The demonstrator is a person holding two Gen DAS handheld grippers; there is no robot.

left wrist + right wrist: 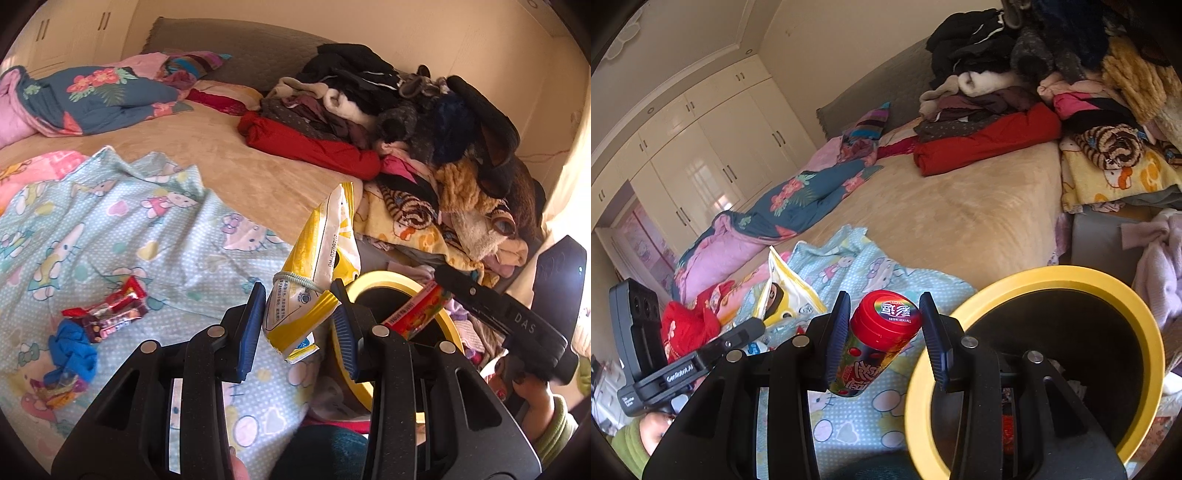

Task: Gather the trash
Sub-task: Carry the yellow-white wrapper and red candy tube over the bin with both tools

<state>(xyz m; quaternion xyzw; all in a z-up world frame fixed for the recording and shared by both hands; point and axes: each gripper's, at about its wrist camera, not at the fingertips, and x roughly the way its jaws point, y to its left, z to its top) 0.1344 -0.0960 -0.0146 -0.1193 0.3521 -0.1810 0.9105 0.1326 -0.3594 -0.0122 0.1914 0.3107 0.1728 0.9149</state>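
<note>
Left gripper (299, 317) jaws part-open around yellow-white crinkled plastic snack bag (317, 273); contact unclear. Light, floppy film, best pinched at its banded neck. Right gripper (882, 336) partly spread, left pad touching red-capped cylindrical candy tube (877, 341): rigid, slick. Yellow-rimmed black bin (1038, 291) just beside. Farther: red wrappers (110, 312), blue glove (72, 350) on quilt.

Both tongs (299, 325) (882, 339) are black with silver rivets and ribbed blue pads (253, 325).

"DAS" on right gripper (524, 317); "GenRobot.AI" on left gripper (679, 373); "The color tastes" on candy lid (895, 308).
</note>
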